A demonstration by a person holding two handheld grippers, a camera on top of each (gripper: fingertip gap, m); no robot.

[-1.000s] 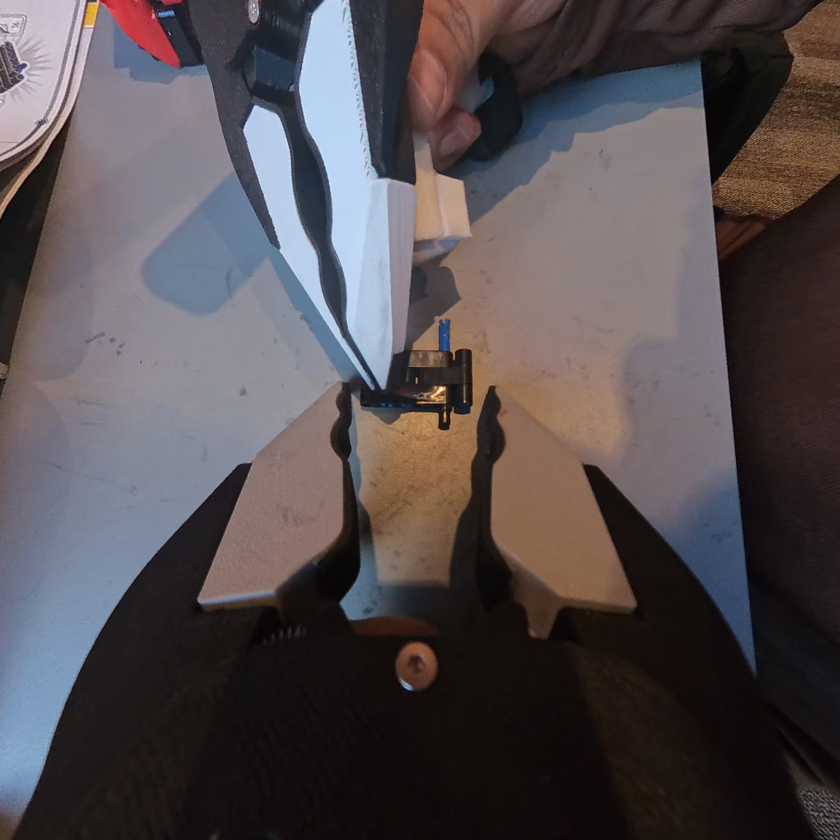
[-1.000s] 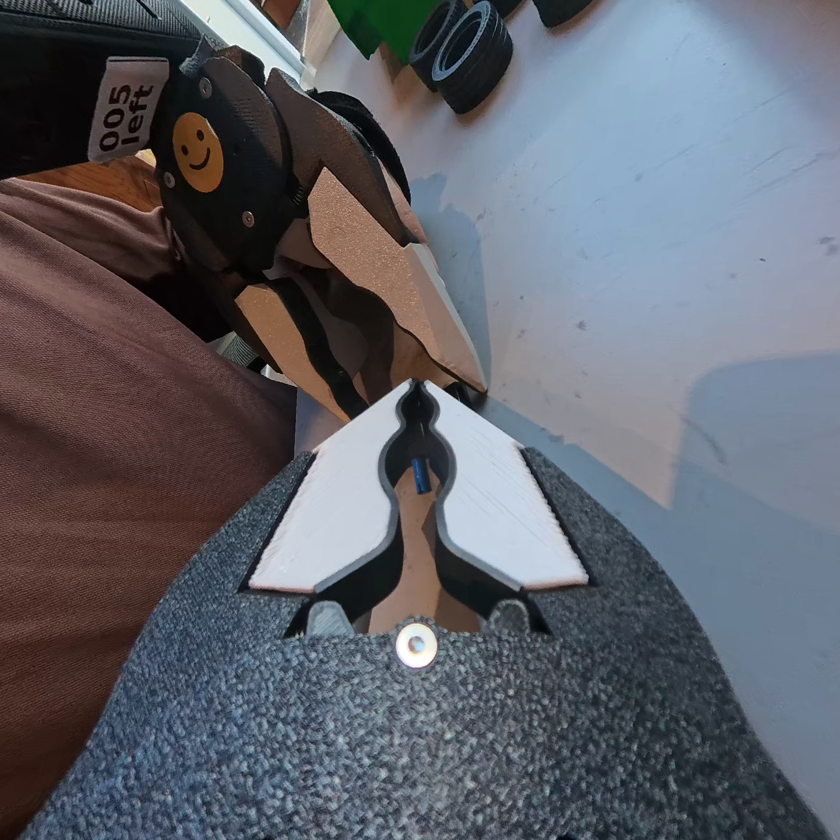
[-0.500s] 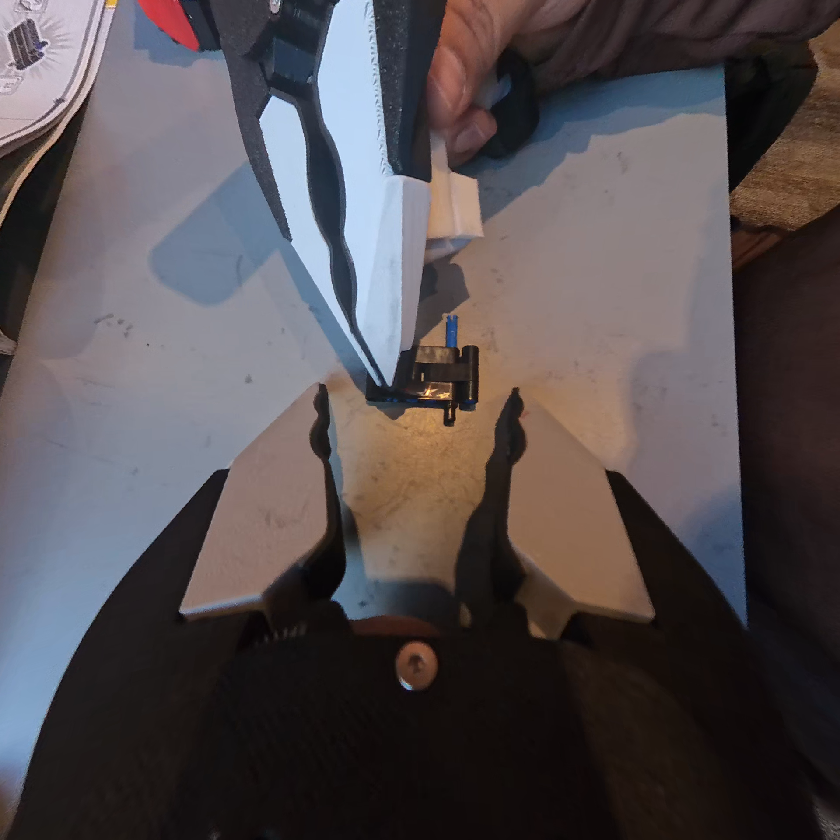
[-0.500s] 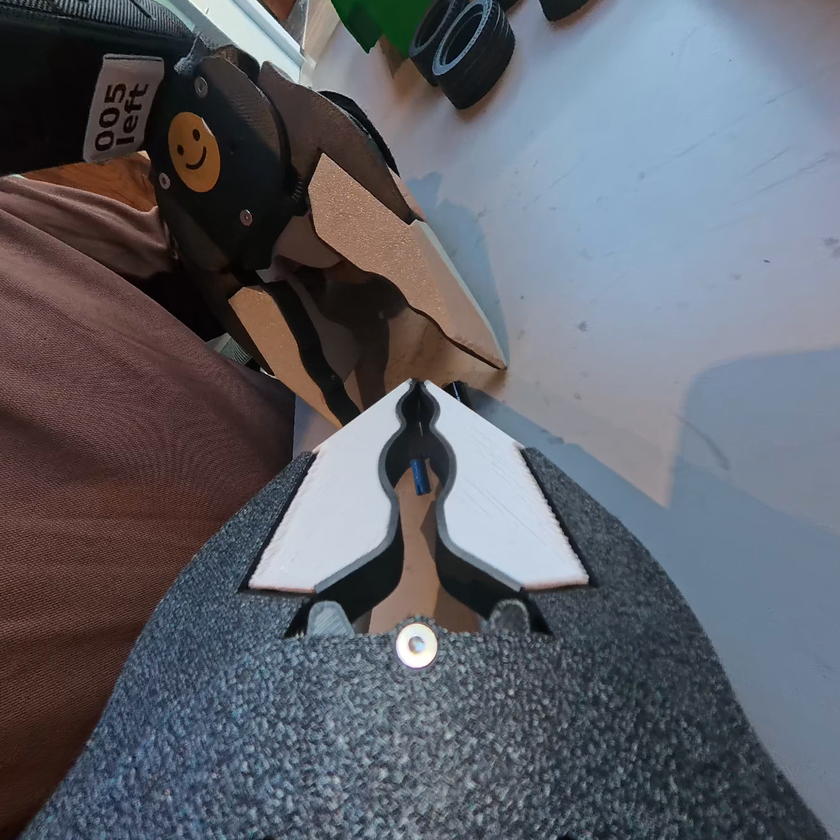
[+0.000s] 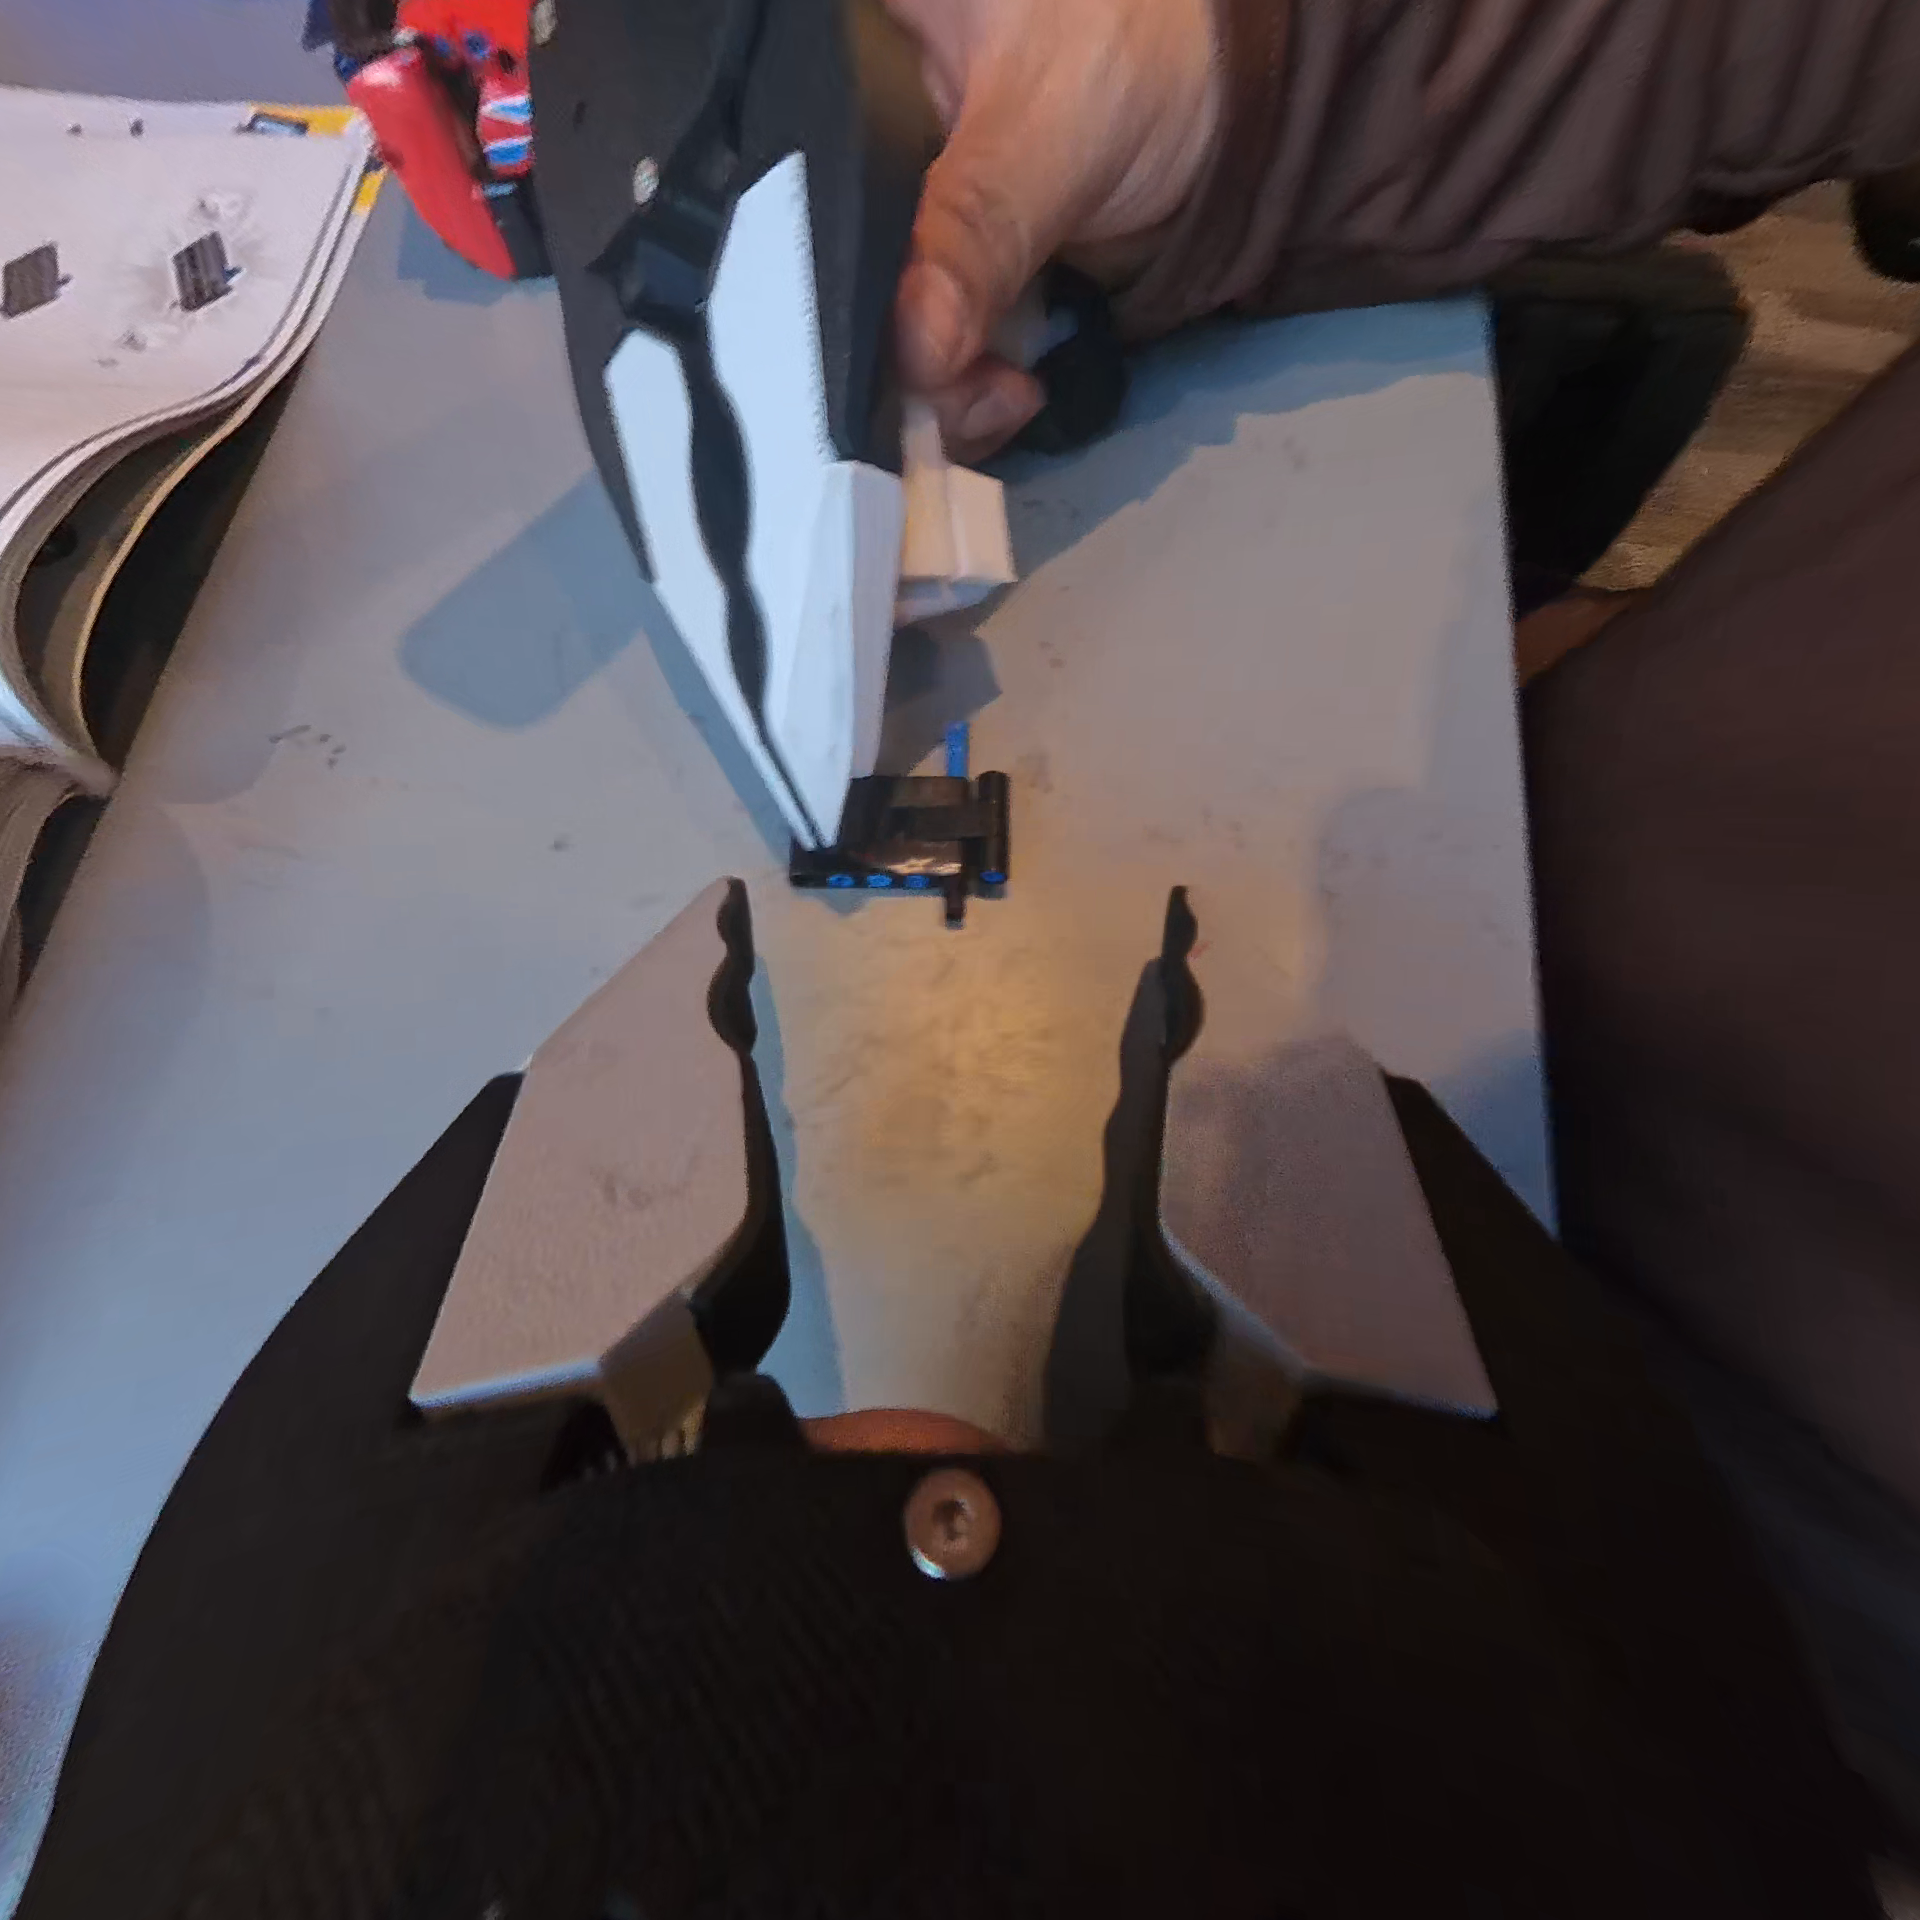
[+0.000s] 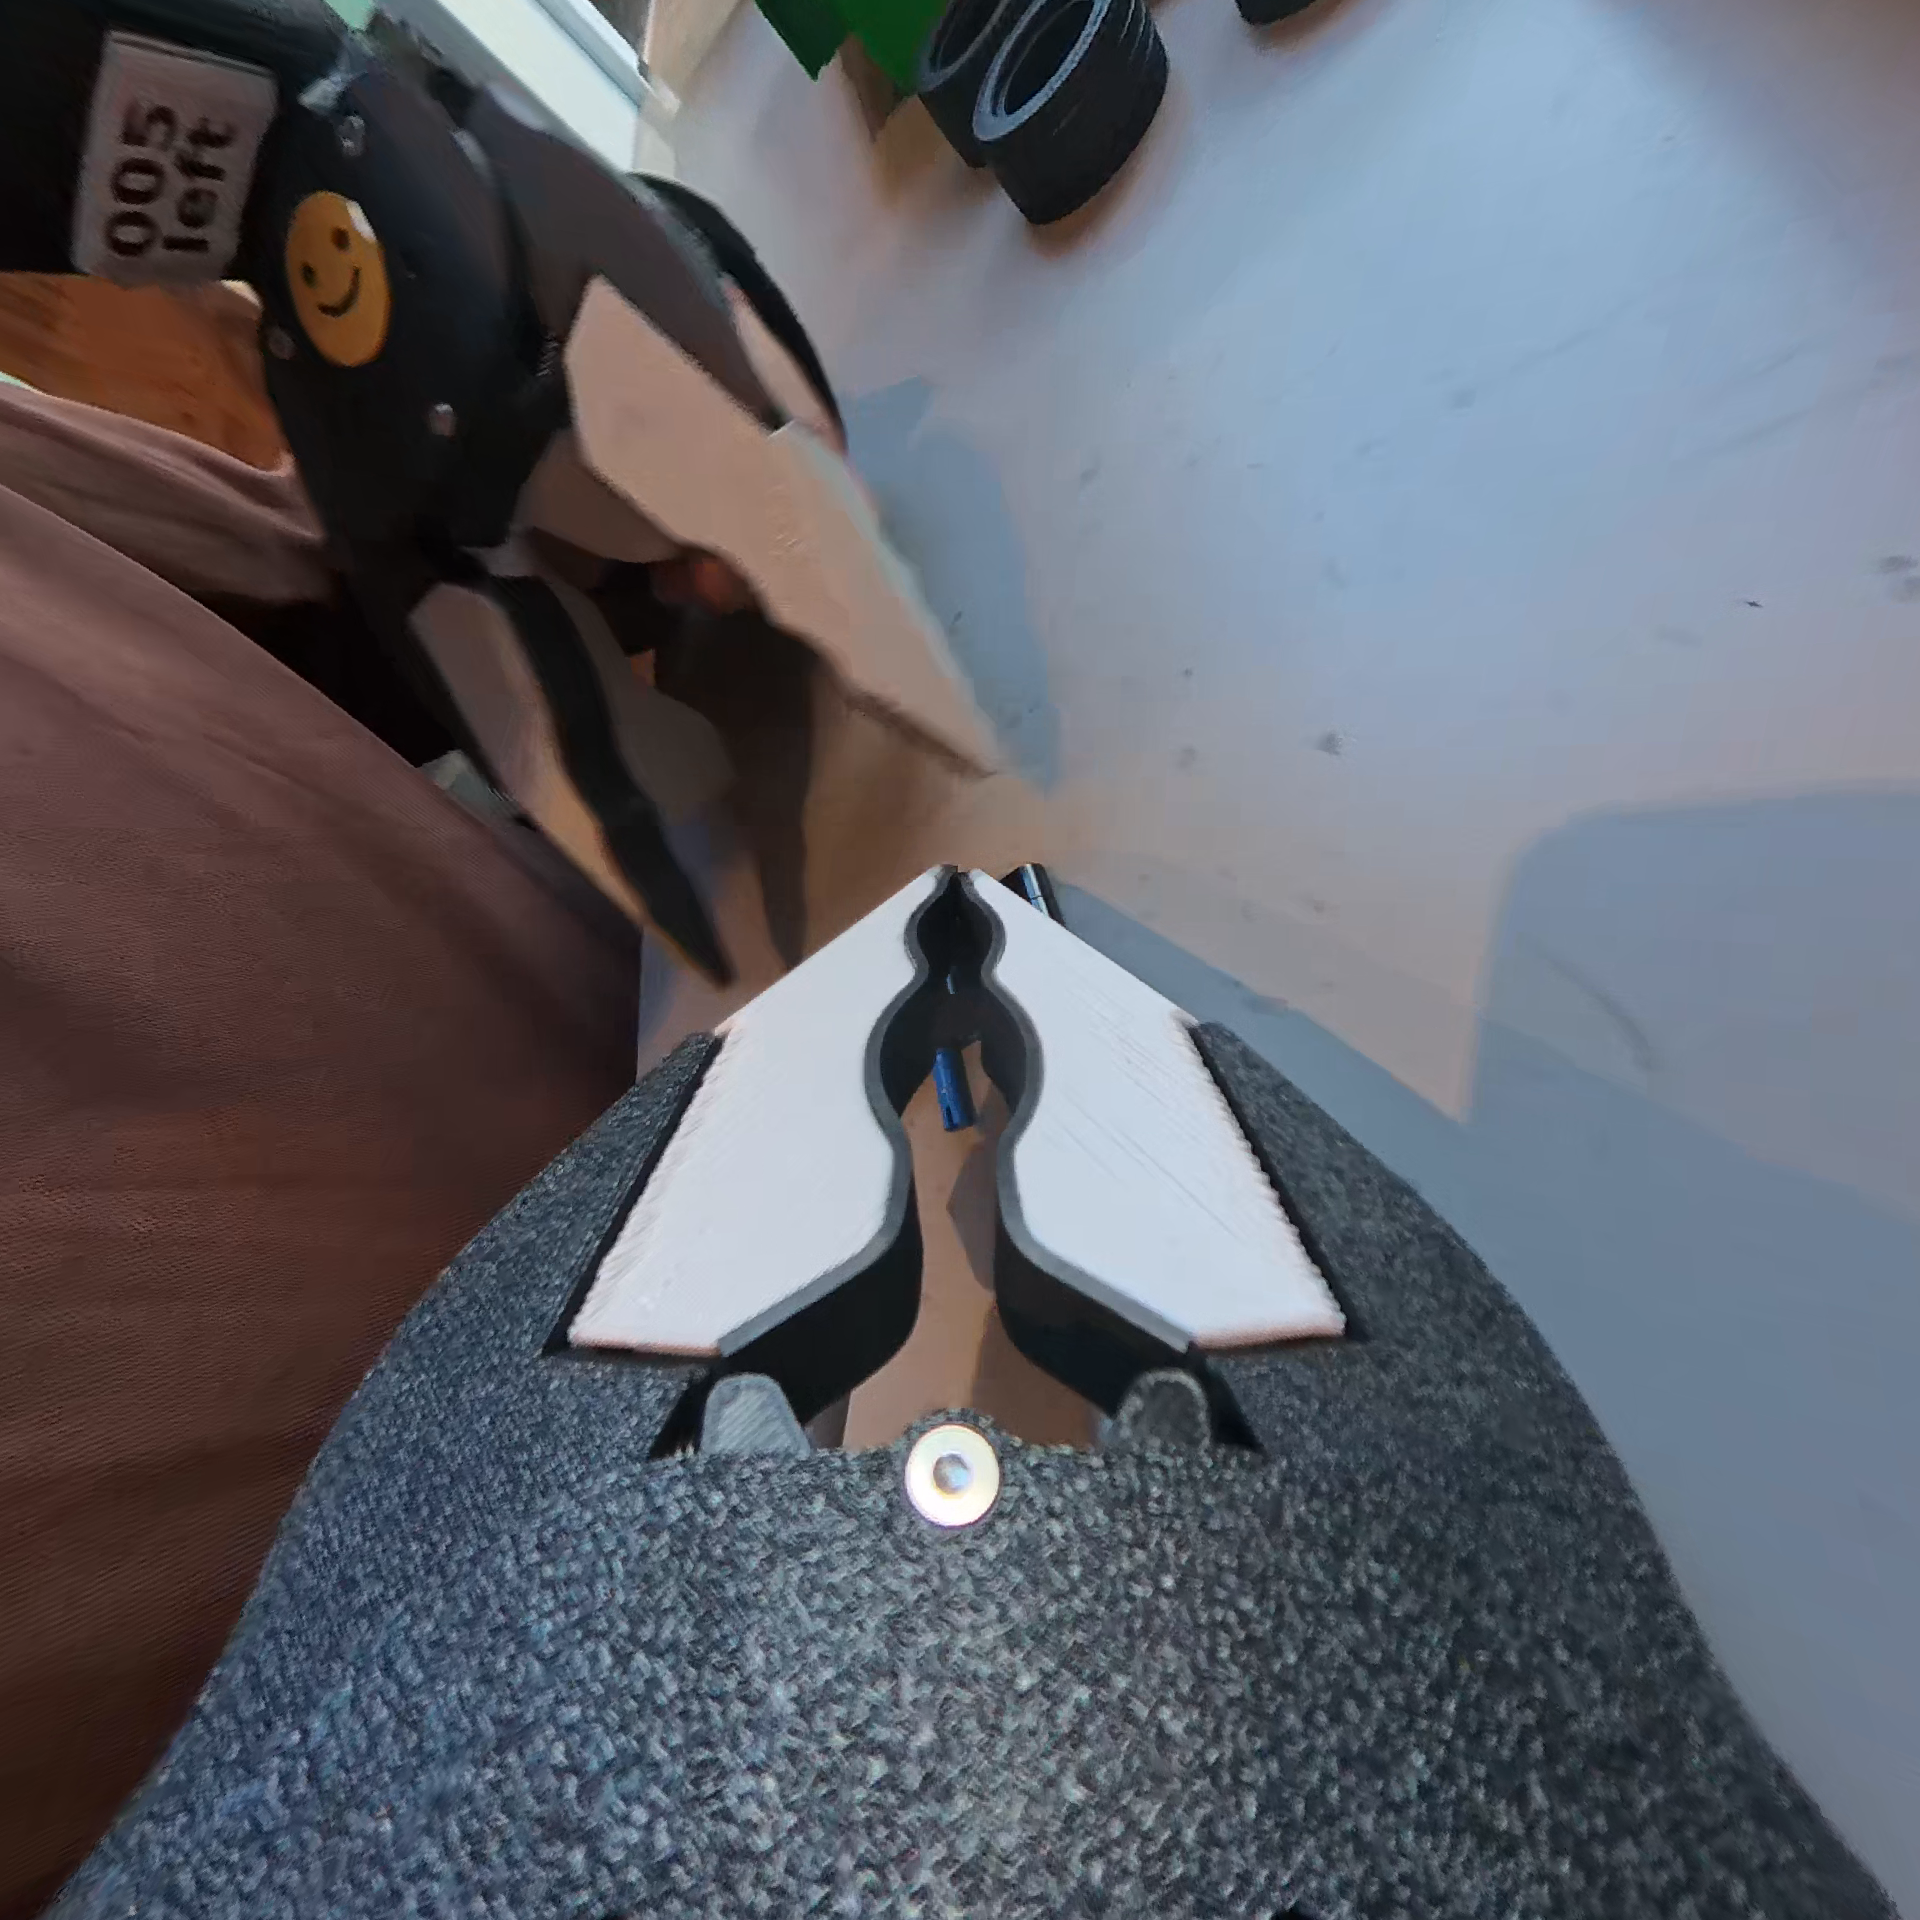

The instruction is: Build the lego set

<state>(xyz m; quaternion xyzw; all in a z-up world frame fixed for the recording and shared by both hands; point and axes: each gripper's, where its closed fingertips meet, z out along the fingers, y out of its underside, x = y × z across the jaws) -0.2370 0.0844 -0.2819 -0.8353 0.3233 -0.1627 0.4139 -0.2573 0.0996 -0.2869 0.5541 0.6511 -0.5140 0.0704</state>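
Grey tabletop [image 5: 312, 987] under both tools, its right edge close by. Right gripper [image 5: 816, 836] pinches shut on the black lego assembly [image 5: 914, 842], which sits mid-table with a blue pin [image 5: 956, 743] poking up. Left gripper [image 5: 951, 904] hovers just short of it, fingers spread wide, bare table between them.

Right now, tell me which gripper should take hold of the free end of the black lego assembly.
Left. The left gripper is open, its fingers just short of the black lego assembly on the table. The right gripper is already shut on the other end.
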